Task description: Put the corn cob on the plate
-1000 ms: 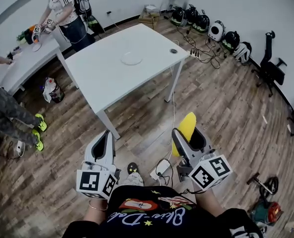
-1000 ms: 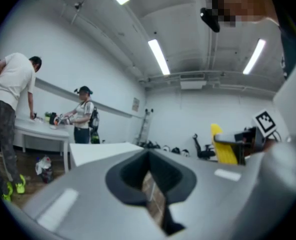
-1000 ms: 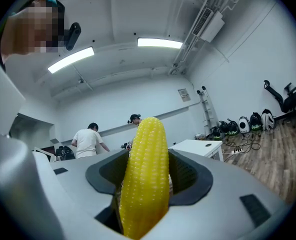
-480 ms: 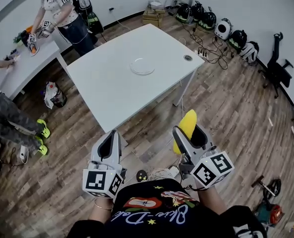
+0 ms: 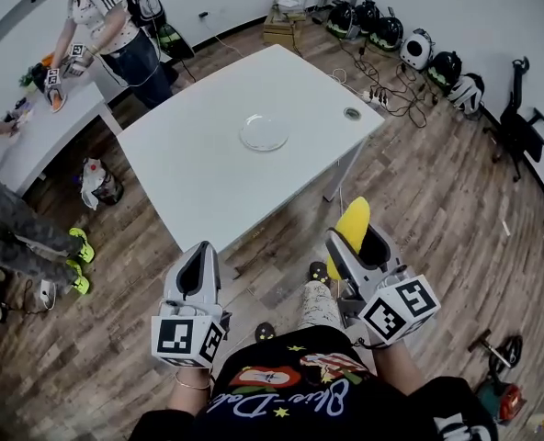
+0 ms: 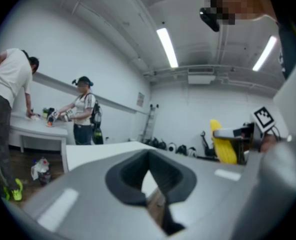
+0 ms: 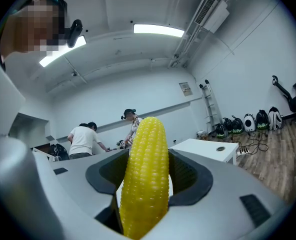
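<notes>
A yellow corn cob (image 5: 349,227) stands upright between the jaws of my right gripper (image 5: 357,246), which is shut on it; the cob (image 7: 145,176) fills the middle of the right gripper view and also shows as the cob (image 6: 222,143) at the right of the left gripper view. My left gripper (image 5: 195,272) is held beside it, shut, with nothing in it. A clear round plate (image 5: 264,132) lies on the white table (image 5: 208,163) ahead, well beyond both grippers. Both grippers hang over the wooden floor short of the table's near edge.
A second white table (image 5: 33,131) stands at the left, where people work with other grippers. Helmets (image 5: 419,49) and cables line the far wall. An office chair (image 5: 522,127) stands at the right. A small round insert (image 5: 351,113) sits near the table's right corner.
The table and plate have come nearer and lower in the head view as I walk toward them. Both grippers keep their pose, the corn still held.
</notes>
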`<state>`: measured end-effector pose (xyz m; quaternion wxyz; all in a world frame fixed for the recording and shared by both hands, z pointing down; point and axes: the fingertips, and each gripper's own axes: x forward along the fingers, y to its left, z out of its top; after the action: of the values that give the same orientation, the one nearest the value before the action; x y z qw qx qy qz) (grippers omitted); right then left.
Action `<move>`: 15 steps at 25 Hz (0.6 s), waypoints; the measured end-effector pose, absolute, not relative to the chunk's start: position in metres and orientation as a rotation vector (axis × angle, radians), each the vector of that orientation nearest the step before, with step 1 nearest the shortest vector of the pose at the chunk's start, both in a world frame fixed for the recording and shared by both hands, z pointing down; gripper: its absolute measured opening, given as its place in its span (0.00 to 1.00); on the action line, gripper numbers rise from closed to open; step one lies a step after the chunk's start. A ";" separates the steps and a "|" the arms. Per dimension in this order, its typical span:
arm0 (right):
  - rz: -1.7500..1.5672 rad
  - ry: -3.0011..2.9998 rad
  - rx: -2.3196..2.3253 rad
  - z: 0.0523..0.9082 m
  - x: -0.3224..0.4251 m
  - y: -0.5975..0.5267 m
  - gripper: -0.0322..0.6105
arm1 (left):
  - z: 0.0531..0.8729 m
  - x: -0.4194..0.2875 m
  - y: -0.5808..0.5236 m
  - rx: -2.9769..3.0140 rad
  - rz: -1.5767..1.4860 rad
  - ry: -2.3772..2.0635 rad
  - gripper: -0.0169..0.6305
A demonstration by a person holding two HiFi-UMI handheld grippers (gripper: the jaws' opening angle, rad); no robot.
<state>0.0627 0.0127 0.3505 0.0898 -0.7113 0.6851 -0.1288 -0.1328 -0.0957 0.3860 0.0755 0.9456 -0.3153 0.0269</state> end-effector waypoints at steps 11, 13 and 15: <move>-0.425 2.238 -1.922 0.359 0.168 -0.066 0.45 | 0.384 -0.044 -0.146 2.748 0.052 -1.226 0.01; -0.414 2.293 -1.880 0.354 0.189 -0.087 0.45 | 0.380 -0.024 -0.158 2.726 0.038 -1.281 0.01; -0.417 2.343 -1.836 0.352 0.207 -0.109 0.45 | 0.377 -0.006 -0.170 2.710 0.031 -1.334 0.01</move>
<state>0.2071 -0.1087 0.3515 0.0682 -0.6094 0.7777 -0.1385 -0.0062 -0.1704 0.3770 0.0606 0.8956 -0.4407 0.0103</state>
